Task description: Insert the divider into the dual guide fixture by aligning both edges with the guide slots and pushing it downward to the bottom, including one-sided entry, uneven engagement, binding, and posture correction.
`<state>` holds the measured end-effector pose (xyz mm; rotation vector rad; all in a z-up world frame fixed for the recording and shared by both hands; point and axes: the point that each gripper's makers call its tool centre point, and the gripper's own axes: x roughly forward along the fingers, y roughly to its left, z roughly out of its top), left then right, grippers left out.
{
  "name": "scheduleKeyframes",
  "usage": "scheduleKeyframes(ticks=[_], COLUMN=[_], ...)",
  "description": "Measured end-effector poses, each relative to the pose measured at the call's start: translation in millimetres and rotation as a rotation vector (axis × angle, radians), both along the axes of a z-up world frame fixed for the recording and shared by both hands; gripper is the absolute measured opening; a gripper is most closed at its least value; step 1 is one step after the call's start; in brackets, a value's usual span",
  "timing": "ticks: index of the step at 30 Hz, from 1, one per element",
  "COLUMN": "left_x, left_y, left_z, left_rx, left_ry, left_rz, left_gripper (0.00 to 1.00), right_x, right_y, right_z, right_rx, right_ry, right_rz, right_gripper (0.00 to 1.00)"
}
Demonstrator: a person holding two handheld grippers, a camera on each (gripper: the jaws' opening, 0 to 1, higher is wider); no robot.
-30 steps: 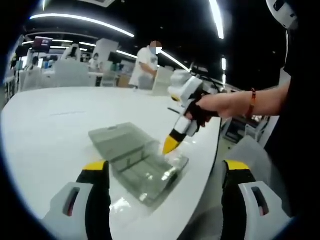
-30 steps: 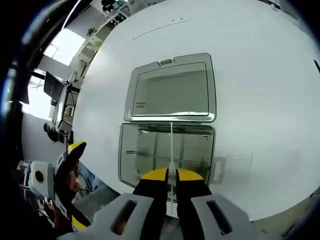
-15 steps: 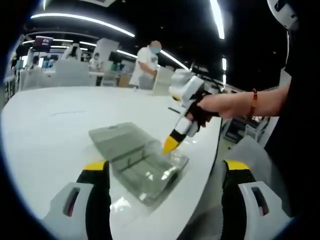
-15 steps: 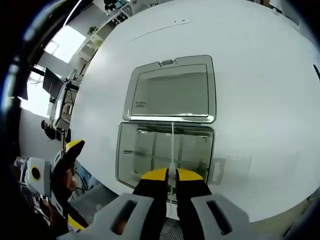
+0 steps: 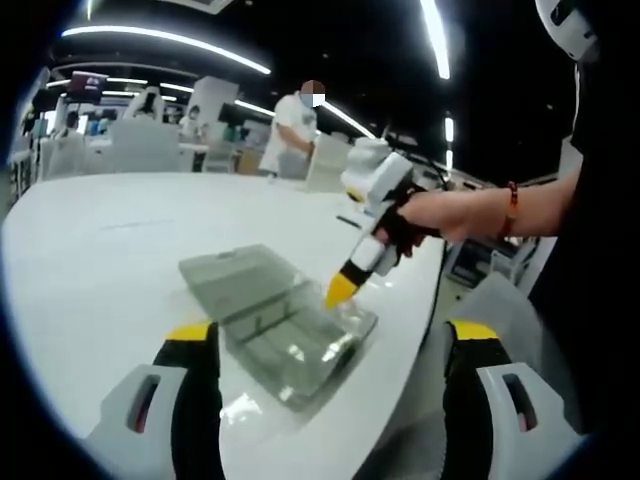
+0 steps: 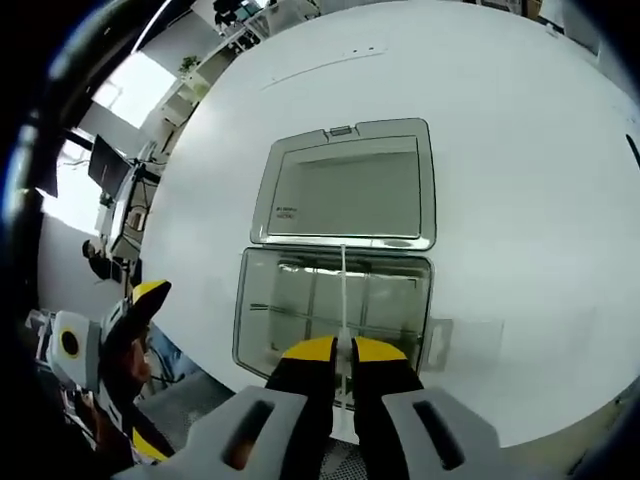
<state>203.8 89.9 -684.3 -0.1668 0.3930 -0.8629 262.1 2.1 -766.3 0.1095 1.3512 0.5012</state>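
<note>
A clear plastic compartment box (image 6: 335,310) lies open on the white table (image 6: 520,170), its lid (image 6: 345,190) folded flat beyond it. My right gripper (image 6: 343,349) is shut on a thin clear divider (image 6: 343,290), seen edge-on and standing in the box between its side walls. In the left gripper view the same box (image 5: 285,335) sits ahead, with the right gripper (image 5: 340,291) pointing down into its near right part. My left gripper (image 5: 330,335) stands open with nothing between its jaws, held back from the box; it also appears low on the left (image 6: 140,300).
The table's curved edge (image 5: 400,400) runs close to the box. Another loose clear piece (image 6: 470,335) lies right of the box. A person (image 5: 292,135) stands at the far side among white chairs. An arm with a red wristband (image 5: 510,205) holds the right gripper.
The right gripper view has shifted slightly, so the box sits a little lower in it. The divider stays gripped in the box. The left gripper has not moved.
</note>
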Motion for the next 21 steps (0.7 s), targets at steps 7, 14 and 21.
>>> scheduleKeyframes(ticks=[7,14,21], left_x=[-0.3,-0.5,-0.9], left_y=[1.0,1.9,1.6], left_z=[-0.4,-0.7,-1.4], left_rx=[0.002,0.002,0.003], left_ry=[-0.001,-0.001,0.002], left_rz=[-0.001,0.002,0.003], left_gripper=[0.91,0.91,0.91], right_x=[-0.2,-0.8,-1.5], right_y=[-0.5,0.5,-1.3], right_z=[-2.0,-1.2,-1.2], right_rx=[-0.005,-0.011,-0.039], right_ry=[-0.010,-0.029,-0.052], right_rz=[0.006,0.016,0.031], right_gripper=[0.00,0.00,0.00])
